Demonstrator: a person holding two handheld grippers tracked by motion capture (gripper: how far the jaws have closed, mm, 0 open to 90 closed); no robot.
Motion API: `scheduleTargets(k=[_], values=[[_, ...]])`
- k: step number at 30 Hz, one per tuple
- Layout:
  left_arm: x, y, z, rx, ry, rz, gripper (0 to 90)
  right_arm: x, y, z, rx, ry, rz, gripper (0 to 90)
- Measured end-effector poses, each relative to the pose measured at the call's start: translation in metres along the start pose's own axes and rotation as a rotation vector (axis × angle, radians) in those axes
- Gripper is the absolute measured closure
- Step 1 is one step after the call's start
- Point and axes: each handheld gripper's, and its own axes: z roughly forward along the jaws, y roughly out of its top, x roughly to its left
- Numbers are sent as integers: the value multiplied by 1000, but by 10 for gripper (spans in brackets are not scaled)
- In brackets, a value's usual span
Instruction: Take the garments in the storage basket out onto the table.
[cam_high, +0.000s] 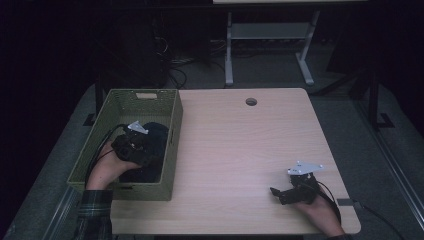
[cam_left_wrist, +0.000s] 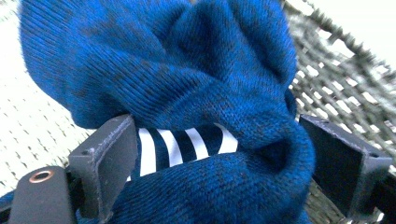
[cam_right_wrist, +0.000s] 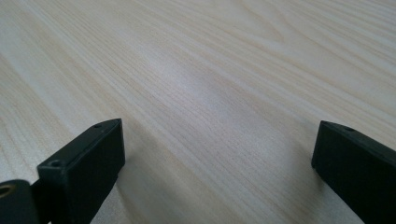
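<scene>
A: Why is the left tool (cam_high: 134, 145) down in the green basket (cam_high: 172, 150)?

B: Its jaws straddle the blue knit garment (cam_left_wrist: 187, 84) there, not yet clenched. The right tool (cam_high: 295, 191) waits, released, near the desk's (cam_high: 235, 150) right edge.

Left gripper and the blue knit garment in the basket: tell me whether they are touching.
Touching. In the left gripper view the blue knit garment bulges between the jaws of the left gripper and presses against both inner faces, inside the green woven basket.
</scene>
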Motion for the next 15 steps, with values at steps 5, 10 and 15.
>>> scheduleTargets(k=[5,10,15], values=[[0,1,9,42,-10,12,133,0,0,0,0,0,0,23],[3,-1,17,74,-14,17,138,0,0,0,0,0,0,23],[4,-2,24,100,-18,14,142,0,0,0,0,0,0,23]])
